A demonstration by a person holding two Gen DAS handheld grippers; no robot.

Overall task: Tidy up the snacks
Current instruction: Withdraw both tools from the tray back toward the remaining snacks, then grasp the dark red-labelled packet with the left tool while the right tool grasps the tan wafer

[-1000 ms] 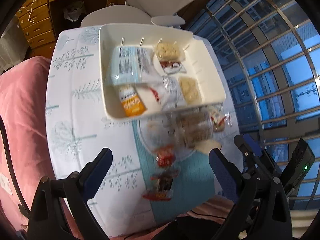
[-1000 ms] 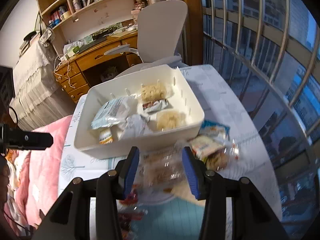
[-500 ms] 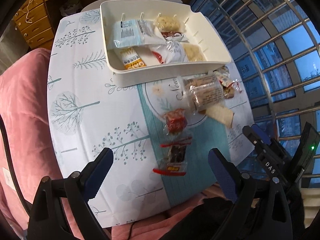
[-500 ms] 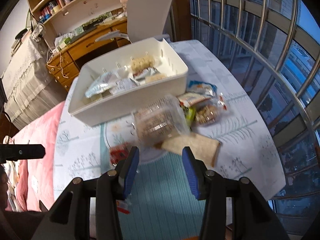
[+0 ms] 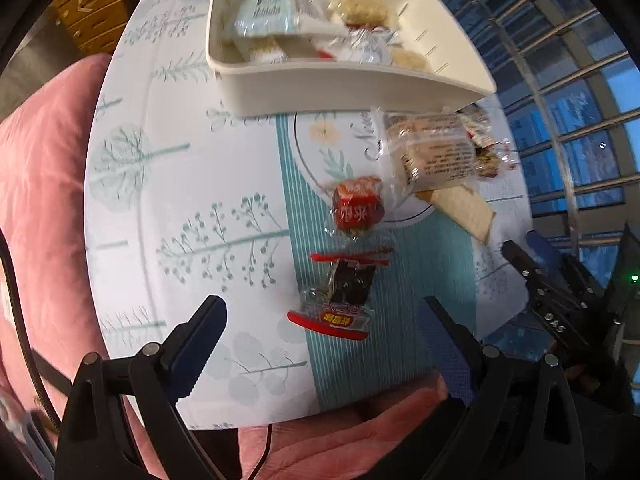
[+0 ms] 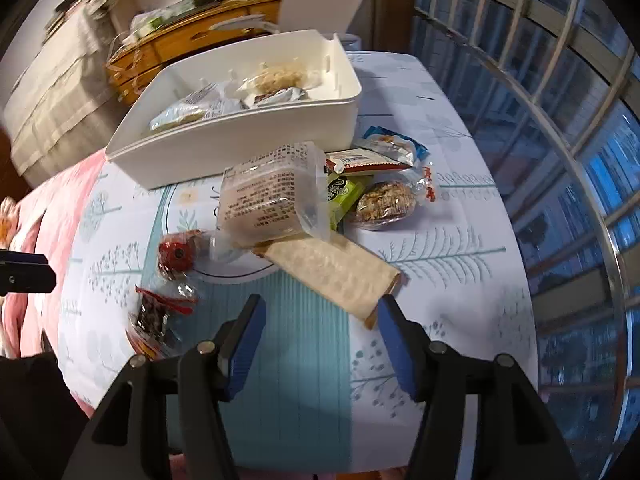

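Observation:
A white bin [image 5: 352, 80] [image 6: 240, 144] holding several wrapped snacks stands at the table's far side. Loose snacks lie in front of it: a clear-wrapped cake [image 5: 432, 148] [image 6: 268, 196], a tan flat bar [image 5: 460, 208] [image 6: 332, 272], a red packet [image 5: 356, 204] [image 6: 176, 254] and a dark packet with red ends [image 5: 344, 292] [image 6: 154, 320]. My left gripper [image 5: 320, 312] hangs wide open over the dark packet, apart from it. My right gripper [image 6: 320, 304] is opening, nothing pressed between its pads. The bar's near corner lies by its right finger.
A green packet [image 6: 342, 192], a round oat cookie [image 6: 384, 202] and a blue packet [image 6: 394, 144] sit right of the cake. Pink bedding [image 5: 40, 200] borders the table on the left, window bars [image 6: 560, 120] on the right. A wooden desk [image 6: 192, 44] stands behind.
Both grippers have come down and back toward the near loose snacks, so the bin sits farther up in both views. The right jaws have widened. The left jaws stay wide.

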